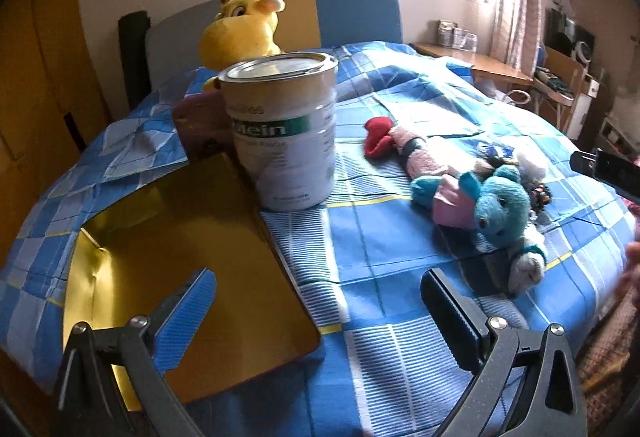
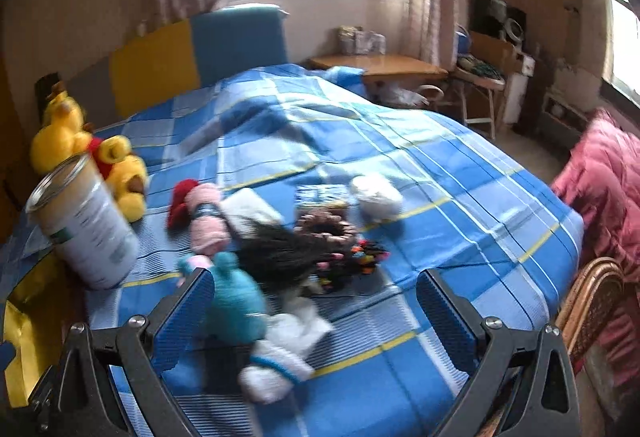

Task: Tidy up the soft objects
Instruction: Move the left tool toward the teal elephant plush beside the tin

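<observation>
— On the blue checked bedspread [image 1: 384,237]: what, and where?
— Teal plush mouse [image 1: 496,209] lying near the right side, pink piece across its body, pale feet toward the near edge. Pink and red soft toy [image 1: 404,145] just behind it, stretched toward the tin.
— And from the right wrist?
— Same teal plush mouse [image 2: 236,301], blurred, lying between the two blue pads and nearer the left one. Right gripper [image 2: 314,303] spread wide, holding nothing (contact with the mouse impossible to judge through the blur). Dark-haired bundle [image 2: 276,253] and small coloured bits [image 2: 356,257] just beyond, white soft lump [image 2: 378,195] further back.
— Left tongs?
— Left gripper [image 1: 318,291] gaping as well, empty, poised above the bedspread beside the gold-lined box [image 1: 180,233].
— Anything upright?
— White tin [image 1: 288,133] standing at the far corner of the box. Yellow giraffe plush [image 1: 244,29] behind it by the headboard, yellow bear in red [image 2: 120,173] lying beside the tin
</observation>
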`<state>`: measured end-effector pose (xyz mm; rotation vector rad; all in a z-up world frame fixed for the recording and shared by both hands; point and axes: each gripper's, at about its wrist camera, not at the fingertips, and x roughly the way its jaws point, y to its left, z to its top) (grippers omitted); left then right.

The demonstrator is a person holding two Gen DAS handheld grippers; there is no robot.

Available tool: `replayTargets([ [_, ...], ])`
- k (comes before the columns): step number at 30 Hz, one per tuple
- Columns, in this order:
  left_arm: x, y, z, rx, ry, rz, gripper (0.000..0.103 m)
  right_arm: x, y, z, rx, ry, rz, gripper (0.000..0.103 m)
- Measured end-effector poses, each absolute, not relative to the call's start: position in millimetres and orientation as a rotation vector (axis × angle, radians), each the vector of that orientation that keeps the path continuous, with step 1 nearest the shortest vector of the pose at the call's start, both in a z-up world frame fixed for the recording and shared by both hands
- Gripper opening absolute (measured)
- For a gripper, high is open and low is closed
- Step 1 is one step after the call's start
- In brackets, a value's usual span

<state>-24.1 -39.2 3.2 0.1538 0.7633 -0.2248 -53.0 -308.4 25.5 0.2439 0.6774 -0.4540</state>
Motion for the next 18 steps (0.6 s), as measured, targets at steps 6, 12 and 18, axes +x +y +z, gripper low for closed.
replayTargets([
  [6,-26.1,-44.7,4.1,0.151,0.767,-0.261,0.103,-58.9,-345.2,21.2,0.368,0.647,-0.475,0.103],
  [12,-26.5,-51.1,3.1,0.179,0.768,-0.269,0.103,-60.8,-363.0,12.2,0.458,0.604,-0.458,0.103],
  [18,-26.0,-55.8,2.2,0.166,0.779,-0.295,0.103,-65.3,-368.8,11.6,0.523,0.559,-0.419,0.103],
])
